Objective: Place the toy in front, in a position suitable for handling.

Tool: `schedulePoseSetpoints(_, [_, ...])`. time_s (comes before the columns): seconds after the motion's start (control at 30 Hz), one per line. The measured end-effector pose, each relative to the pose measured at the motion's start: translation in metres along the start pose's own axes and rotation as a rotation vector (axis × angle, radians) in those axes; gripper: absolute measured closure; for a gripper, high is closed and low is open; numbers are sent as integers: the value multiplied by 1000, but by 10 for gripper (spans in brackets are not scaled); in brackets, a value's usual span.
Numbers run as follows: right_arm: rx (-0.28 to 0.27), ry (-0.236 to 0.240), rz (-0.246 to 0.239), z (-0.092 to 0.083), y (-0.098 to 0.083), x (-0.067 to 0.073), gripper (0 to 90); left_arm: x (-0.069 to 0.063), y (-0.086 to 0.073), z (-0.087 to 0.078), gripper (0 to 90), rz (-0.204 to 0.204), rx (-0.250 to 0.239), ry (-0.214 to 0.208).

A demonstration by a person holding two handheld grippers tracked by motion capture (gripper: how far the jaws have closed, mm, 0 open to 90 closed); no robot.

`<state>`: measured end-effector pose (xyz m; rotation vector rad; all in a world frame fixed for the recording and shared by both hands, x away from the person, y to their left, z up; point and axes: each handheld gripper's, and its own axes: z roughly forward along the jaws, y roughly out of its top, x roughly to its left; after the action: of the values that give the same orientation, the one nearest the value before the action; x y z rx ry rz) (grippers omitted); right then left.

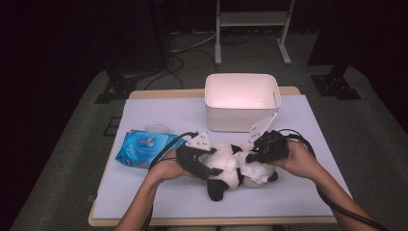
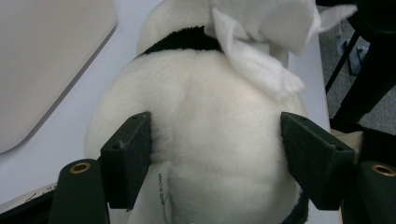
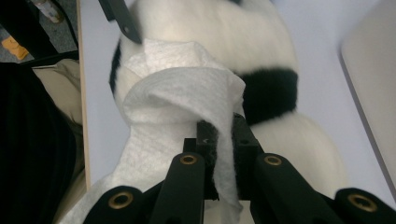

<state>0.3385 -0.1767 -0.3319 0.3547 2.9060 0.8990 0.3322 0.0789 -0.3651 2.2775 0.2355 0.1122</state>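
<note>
A black-and-white plush panda (image 1: 226,169) lies on the white table top (image 1: 159,192) near the front edge. My left gripper (image 1: 208,168) clamps the panda's white body (image 2: 215,121) from both sides, and its pads (image 2: 128,158) dent the fur. My right gripper (image 1: 255,155) is shut on a white wipe (image 3: 177,102), which is bunched up and rests against the panda (image 3: 224,28) by its black band. In the left gripper view the wipe (image 2: 266,42) hangs over the far part of the plush.
A white plastic bin (image 1: 242,101) stands open just behind the panda. A blue pack of wipes (image 1: 144,147) lies to the left, with a small white lid (image 1: 157,128) behind it. The person's forearms come in from the table's front edge.
</note>
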Motion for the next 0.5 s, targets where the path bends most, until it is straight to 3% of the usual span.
schedulePoseSetpoints(0.2, [-23, -32, 68, -14, -30, -9, 848, 0, 2, 1, 276, 2, 10, -5])
schedulePoseSetpoints(0.5, [-57, -31, 147, -19, -65, -9, 847, 6, 7, 4, 276, 34, 22, -2])
